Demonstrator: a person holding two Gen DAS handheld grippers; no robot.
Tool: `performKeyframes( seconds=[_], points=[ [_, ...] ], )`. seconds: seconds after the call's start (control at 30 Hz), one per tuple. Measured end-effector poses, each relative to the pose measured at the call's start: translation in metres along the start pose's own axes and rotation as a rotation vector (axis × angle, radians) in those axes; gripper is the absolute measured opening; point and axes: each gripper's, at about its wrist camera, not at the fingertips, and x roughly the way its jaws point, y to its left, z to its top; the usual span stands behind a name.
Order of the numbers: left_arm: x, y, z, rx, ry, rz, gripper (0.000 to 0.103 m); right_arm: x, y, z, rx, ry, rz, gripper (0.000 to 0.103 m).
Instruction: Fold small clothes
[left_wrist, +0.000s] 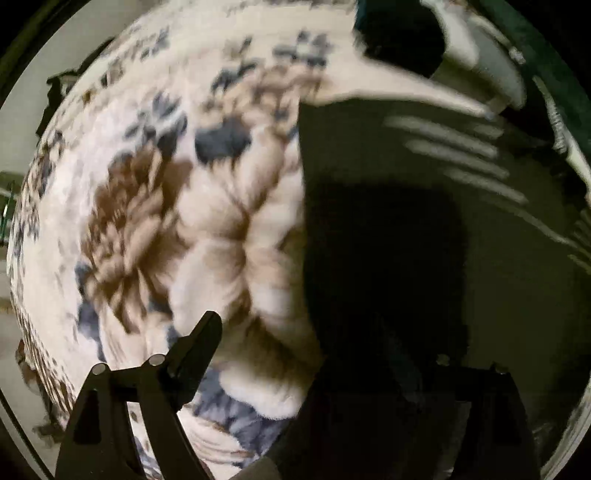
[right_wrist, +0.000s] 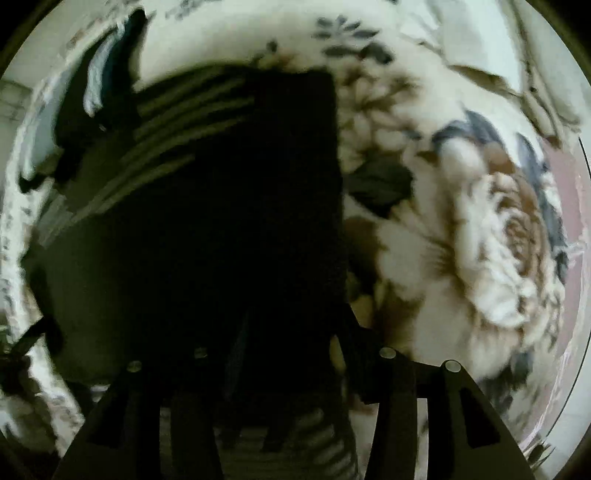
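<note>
A dark garment (left_wrist: 424, 240) with pale stripes lies on a floral blanket (left_wrist: 166, 203), filling the right half of the left wrist view. My left gripper (left_wrist: 306, 343) stands open at the garment's left edge; its left finger (left_wrist: 199, 343) is over the blanket and its right finger is lost against the dark cloth. In the right wrist view the same garment (right_wrist: 221, 203) fills the left and middle. My right gripper (right_wrist: 280, 332) sits at the garment's right edge; its fingers merge with the dark cloth. Both views are blurred.
The blanket (right_wrist: 461, 240) has large brown and cream flowers with grey-blue leaves. More dark and pale clothes (right_wrist: 103, 81) lie heaped at the far left in the right wrist view, and they also show at the top in the left wrist view (left_wrist: 402, 37).
</note>
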Motion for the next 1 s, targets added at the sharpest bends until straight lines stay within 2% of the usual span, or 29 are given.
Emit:
performKeyframes(
  seconds=[0.07,0.13,0.23,0.37,0.43,0.5,0.6,0.7,0.73,0.77,0.8,0.87,0.9,1.0],
  points=[
    [-0.019,-0.004,-0.005,0.019,-0.038,-0.01,0.087,-0.027,-0.013,-0.013,0.021,0.002,0.036,0.052],
    [-0.046,-0.016,-0.023,0.053,-0.076,-0.025,0.087,-0.048,-0.027,-0.029,0.025,0.007,0.067,0.062],
    [-0.075,-0.049,-0.064,0.136,-0.063,-0.059,0.087,-0.075,-0.056,-0.055,0.039,0.019,0.097,0.063],
    [-0.099,-0.116,-0.152,0.257,0.042,-0.161,0.086,-0.101,-0.091,-0.083,0.059,0.046,0.127,0.063],
    [-0.103,-0.165,-0.212,0.31,0.136,-0.224,0.086,-0.11,-0.11,-0.088,0.051,0.056,0.117,0.063],
    [-0.102,-0.203,-0.257,0.345,0.233,-0.273,0.086,-0.115,-0.134,-0.094,0.036,0.07,0.107,0.063],
    [-0.1,-0.259,-0.316,0.411,0.318,-0.31,0.084,-0.114,-0.158,-0.093,0.021,0.083,0.098,0.063],
    [-0.092,-0.303,-0.363,0.506,0.362,-0.313,0.082,-0.106,-0.18,-0.084,0.027,0.089,0.11,0.063],
    [-0.087,-0.314,-0.375,0.533,0.373,-0.31,0.077,-0.103,-0.187,-0.08,0.027,0.086,0.118,0.063],
    [-0.078,-0.325,-0.388,0.564,0.391,-0.297,0.058,-0.1,-0.188,-0.077,0.027,0.083,0.122,0.063],
    [-0.07,-0.332,-0.395,0.586,0.398,-0.269,0.032,-0.097,-0.189,-0.073,0.023,0.081,0.129,0.063],
    [-0.06,-0.338,-0.404,0.609,0.379,-0.219,0.018,-0.088,-0.19,-0.063,0.012,0.078,0.142,0.063],
    [-0.059,-0.334,-0.403,0.584,0.357,-0.225,0.008,-0.082,-0.189,-0.056,0.006,0.08,0.152,0.063],
    [-0.064,-0.319,-0.394,0.481,0.347,-0.264,0.006,-0.069,-0.18,-0.031,-0.004,0.07,0.195,0.063]
  ],
)
